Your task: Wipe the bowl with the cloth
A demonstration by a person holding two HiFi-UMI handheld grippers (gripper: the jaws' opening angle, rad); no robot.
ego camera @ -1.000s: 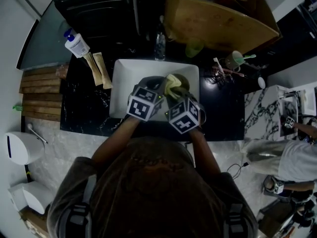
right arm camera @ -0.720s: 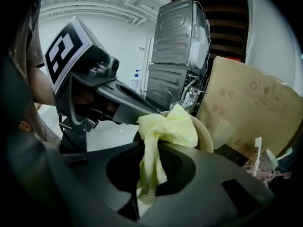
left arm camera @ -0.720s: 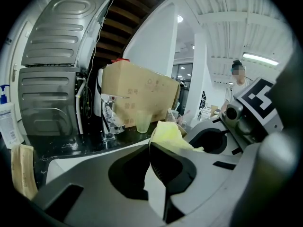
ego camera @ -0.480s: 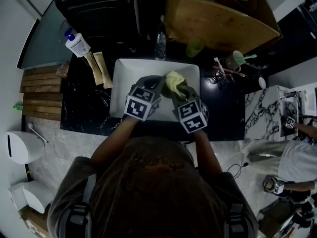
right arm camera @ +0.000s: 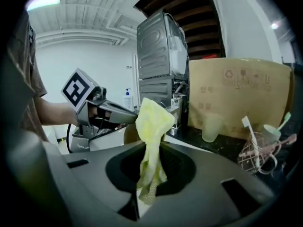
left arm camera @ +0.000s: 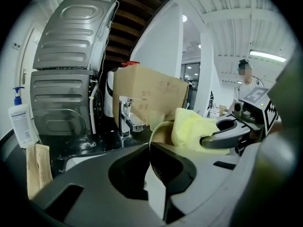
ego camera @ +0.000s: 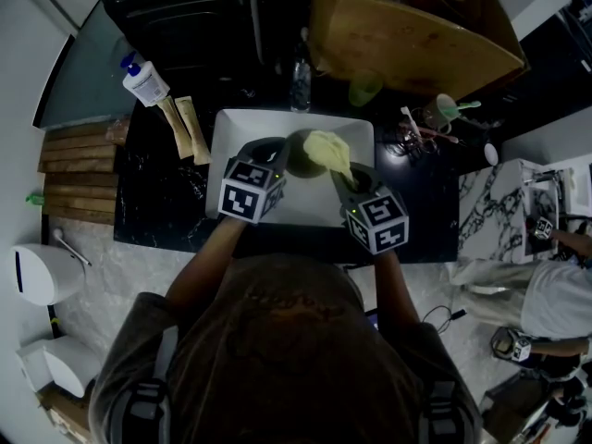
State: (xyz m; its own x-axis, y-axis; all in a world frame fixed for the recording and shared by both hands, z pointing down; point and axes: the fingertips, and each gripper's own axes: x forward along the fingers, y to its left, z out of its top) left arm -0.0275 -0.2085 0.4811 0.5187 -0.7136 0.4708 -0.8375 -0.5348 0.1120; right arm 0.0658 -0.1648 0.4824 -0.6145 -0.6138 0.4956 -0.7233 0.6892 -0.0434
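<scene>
Bowl (ego camera: 298,162): held over the white sink (ego camera: 231,128), rim caught by the left gripper (left arm camera: 150,150)
Cloth (ego camera: 326,148): yellow, bunched, pressed against the bowl's mouth
Progress: wiping looks under way; how much is already clean I cannot tell, and the outside probably remains
Left gripper: jaws nearly together, pinching the bowl's thin rim
Right gripper (right arm camera: 150,150): clamped on the cloth's tail, just beside the bowl, opposite the left
Around: tap and soap bottle (ego camera: 143,83) behind the sink, untouched
</scene>
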